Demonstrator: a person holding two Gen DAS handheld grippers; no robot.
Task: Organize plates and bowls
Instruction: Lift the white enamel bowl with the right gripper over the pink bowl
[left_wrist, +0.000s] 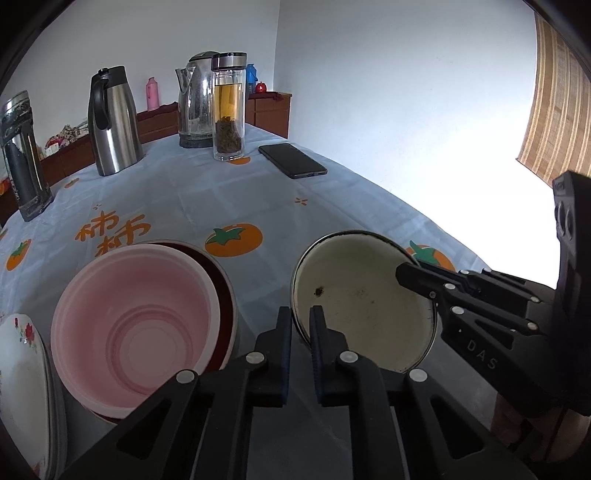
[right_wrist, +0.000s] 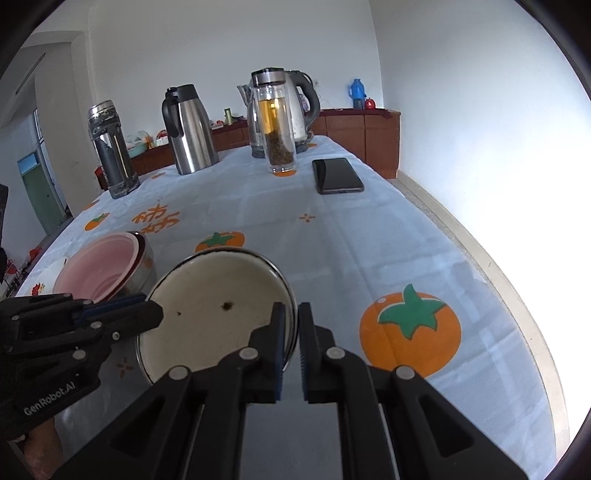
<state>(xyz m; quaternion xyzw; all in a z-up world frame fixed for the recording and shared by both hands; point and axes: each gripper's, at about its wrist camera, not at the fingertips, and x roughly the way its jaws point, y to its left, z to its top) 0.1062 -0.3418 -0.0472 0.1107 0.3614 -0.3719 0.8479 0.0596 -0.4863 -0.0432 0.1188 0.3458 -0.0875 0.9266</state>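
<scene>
A cream enamel bowl (left_wrist: 364, 302) with a dark rim stands on the tablecloth; it also shows in the right wrist view (right_wrist: 218, 306). My left gripper (left_wrist: 301, 325) is shut on its left rim. My right gripper (right_wrist: 291, 325) is shut on its right rim, and shows from the side in the left wrist view (left_wrist: 410, 275). A pink bowl (left_wrist: 135, 325) sits nested in a dark red-lined metal bowl (left_wrist: 221, 280) to the left. A white flowered plate (left_wrist: 22, 365) lies at the far left.
At the far end stand a steel thermos jug (left_wrist: 114, 122), a glass tea bottle (left_wrist: 229, 110), an electric kettle (left_wrist: 194, 99) and a steel flask (left_wrist: 22, 155). A black phone (left_wrist: 291, 160) lies near the right table edge (right_wrist: 517, 295).
</scene>
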